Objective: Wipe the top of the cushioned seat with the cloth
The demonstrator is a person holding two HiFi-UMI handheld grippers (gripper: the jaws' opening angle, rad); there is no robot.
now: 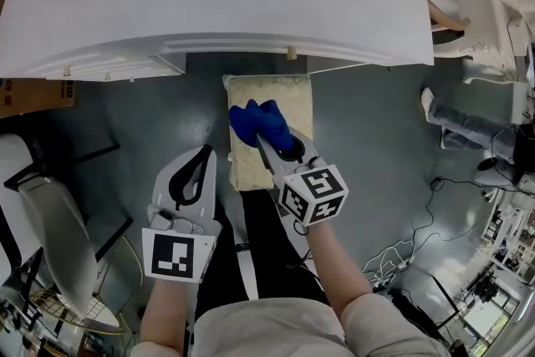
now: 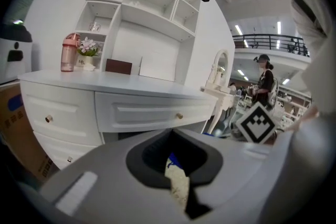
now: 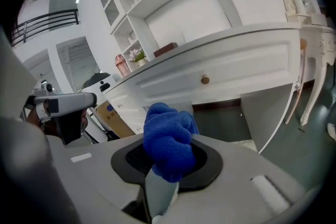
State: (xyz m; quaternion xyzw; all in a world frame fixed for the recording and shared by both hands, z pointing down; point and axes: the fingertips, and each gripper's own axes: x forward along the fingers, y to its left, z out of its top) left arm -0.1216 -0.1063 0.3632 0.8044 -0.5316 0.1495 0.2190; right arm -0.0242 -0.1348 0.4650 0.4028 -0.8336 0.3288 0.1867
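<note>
Now my right tool point(image 1: 276, 148) clamps the soft cloth point(image 1: 257, 123) by its bunch over the seat point(image 1: 294, 96); left tool point(image 1: 203, 153) closed, empty.

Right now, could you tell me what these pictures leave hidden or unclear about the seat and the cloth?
Head view: the cloth and right gripper cover part of the cushioned seat; from above, contact between cloth and seat cannot be judged.
Right gripper view: the gripper's body and the cloth block the seat's top.
Left gripper view: the left gripper body leaves only a sliver of seat visible.
</note>
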